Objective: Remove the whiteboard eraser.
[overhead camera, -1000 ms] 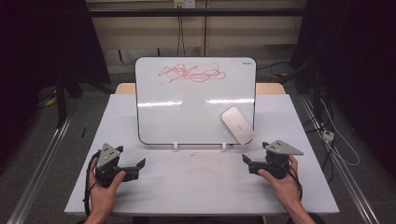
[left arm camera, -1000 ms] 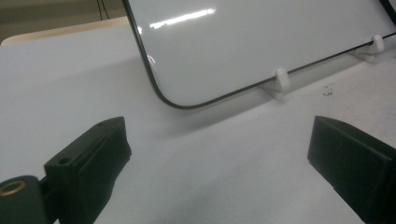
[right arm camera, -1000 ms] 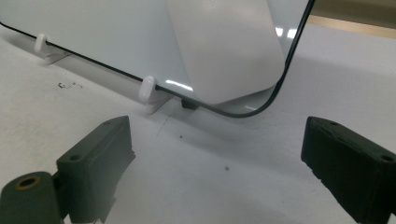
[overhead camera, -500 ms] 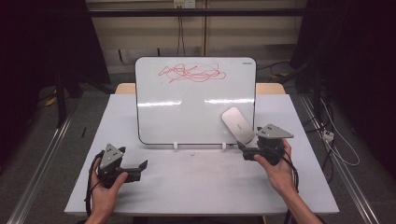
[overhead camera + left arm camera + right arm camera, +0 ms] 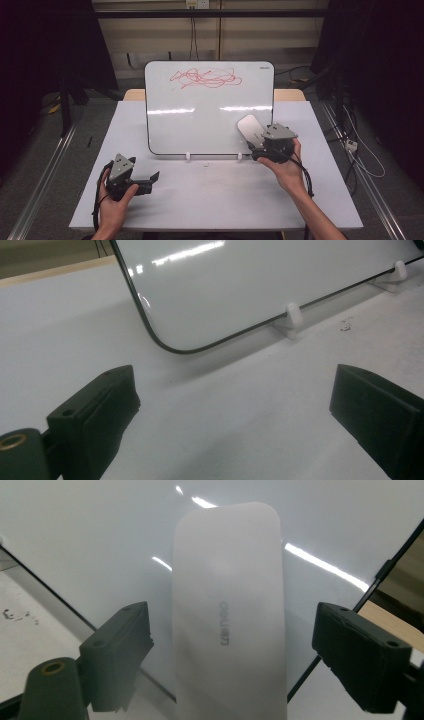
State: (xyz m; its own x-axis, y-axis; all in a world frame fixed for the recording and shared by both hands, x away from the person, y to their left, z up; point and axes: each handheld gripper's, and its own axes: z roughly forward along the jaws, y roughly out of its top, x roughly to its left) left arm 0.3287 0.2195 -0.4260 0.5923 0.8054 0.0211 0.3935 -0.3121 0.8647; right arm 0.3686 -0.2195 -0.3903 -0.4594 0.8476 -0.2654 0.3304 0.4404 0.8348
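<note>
White table, whiteboard (image 5: 210,107) propped upright: right gripper (image 5: 256,149) lines up on the eraser (image 5: 248,128).
Eraser sticks to the board's lower right, long axis running between the just-closing jaws, pads not yet touching; left gripper (image 5: 150,178) rests open, far off.

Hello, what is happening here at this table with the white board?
A person holds a black two-jaw gripper in each hand at a white table. The right gripper has reached the white oblong eraser stuck on the upright whiteboard, which carries red scribbles. Its jaws have just been closing around the eraser but do not press on it yet. The left gripper rests open on the table.
</note>
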